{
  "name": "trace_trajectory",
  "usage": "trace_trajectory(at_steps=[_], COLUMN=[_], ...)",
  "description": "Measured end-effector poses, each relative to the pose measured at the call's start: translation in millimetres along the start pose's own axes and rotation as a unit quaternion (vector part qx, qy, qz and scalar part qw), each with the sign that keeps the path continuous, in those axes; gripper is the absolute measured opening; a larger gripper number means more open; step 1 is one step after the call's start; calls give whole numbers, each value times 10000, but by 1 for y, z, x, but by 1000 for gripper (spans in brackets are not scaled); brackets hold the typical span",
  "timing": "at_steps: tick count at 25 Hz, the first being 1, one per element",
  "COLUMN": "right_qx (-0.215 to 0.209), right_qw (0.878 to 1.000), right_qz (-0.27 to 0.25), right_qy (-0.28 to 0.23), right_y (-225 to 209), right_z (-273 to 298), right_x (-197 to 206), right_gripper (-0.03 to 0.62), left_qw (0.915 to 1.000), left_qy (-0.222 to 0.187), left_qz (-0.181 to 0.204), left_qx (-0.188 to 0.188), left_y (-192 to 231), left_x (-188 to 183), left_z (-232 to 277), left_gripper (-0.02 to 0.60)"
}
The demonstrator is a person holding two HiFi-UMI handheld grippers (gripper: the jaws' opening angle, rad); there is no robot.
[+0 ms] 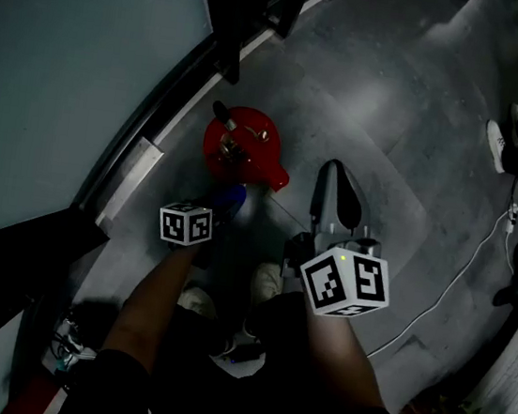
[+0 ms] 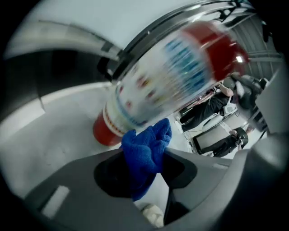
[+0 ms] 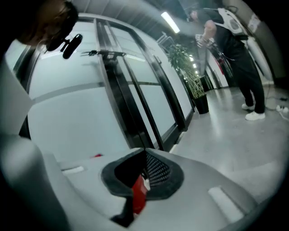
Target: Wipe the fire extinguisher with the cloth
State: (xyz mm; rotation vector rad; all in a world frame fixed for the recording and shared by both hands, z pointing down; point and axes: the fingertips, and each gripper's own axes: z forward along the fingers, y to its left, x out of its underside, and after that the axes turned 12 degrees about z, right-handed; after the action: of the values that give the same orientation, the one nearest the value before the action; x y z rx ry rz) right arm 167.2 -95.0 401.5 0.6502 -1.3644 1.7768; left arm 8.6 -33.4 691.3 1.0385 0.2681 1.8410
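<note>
Step in hand: wiping, judged from cloth contact with the cylinder. Far left is a pale frosted glass wall with a dark metal frame [image 1: 67, 81].

The left gripper [image 2: 143, 153] has its jaws clamped on a bunched blue microfibre cloth [image 2: 154, 135]. The cloth's free top edge is touching, or all but touching, the lower body of the red steel fire extinguisher with a white printed label [image 2: 167, 76].

The extinguisher stands on the grey concrete floor [image 1: 393, 124], just beside the glass wall's frame, a little far and right of the left gripper in the head view. Its long axis is vertical and the valve head points up at the camera. The black hose stub goes far-left and the red lever near-right. It looks slanted in the left gripper view, most likely only because the camera is rolled. It is also motion-blurred there.

The right gripper [image 3: 144, 155] is right of the extinguisher and apart from it, pointing far. Its jaws are together with nothing at the tips. A small red bit shows low in the gap; I can't tell what it is.

Next move, as a judgement: drag the cloth along or around the label band, keeping pressure light so the upright cylinder does not tip. The right gripper could steady the top.
</note>
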Motion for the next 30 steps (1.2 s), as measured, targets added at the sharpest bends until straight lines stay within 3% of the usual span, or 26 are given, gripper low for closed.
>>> trace_trajectory(at_steps=[3, 6, 10, 14, 18, 22, 27, 30], right_qx=[590, 914, 1022, 962, 991, 956, 710, 251], right_qw=[9928, 9799, 9701, 9646, 9664, 9755, 9839, 9892], right_qz=[-229, -99, 83, -348, -715, -861, -668, -634], right_qy=[1021, 1770, 2199, 2430, 2260, 1786, 1499, 1300], right_y=[-9, 6, 53, 103, 141, 154, 163, 175], right_z=[-23, -60, -120, -201, -278, -313, -346, -365], right_x=[50, 53, 5, -74, -154, -207, -255, -290], right_gripper=[3, 3, 3, 3, 3, 3, 3, 3], left_qw=[9991, 9978, 9940, 9936, 9915, 9794, 9687, 9555], left_qy=[-15, -228, -359, -522, -961, -1684, -2105, -2420], left_qz=[389, 624, 1001, 983, 873, 1113, 1258, 1566], left_qx=[-163, -87, -260, -171, -20, 7, -373, -627], left_y=[-45, -102, -176, -272, -352, -397, -447, -490], left_x=[-31, -68, -116, -170, -226, -272, -268, -266], left_z=[-70, -144, -239, -327, -421, -494, -550, -563], left_gripper=[163, 163, 163, 163, 163, 163, 163, 163])
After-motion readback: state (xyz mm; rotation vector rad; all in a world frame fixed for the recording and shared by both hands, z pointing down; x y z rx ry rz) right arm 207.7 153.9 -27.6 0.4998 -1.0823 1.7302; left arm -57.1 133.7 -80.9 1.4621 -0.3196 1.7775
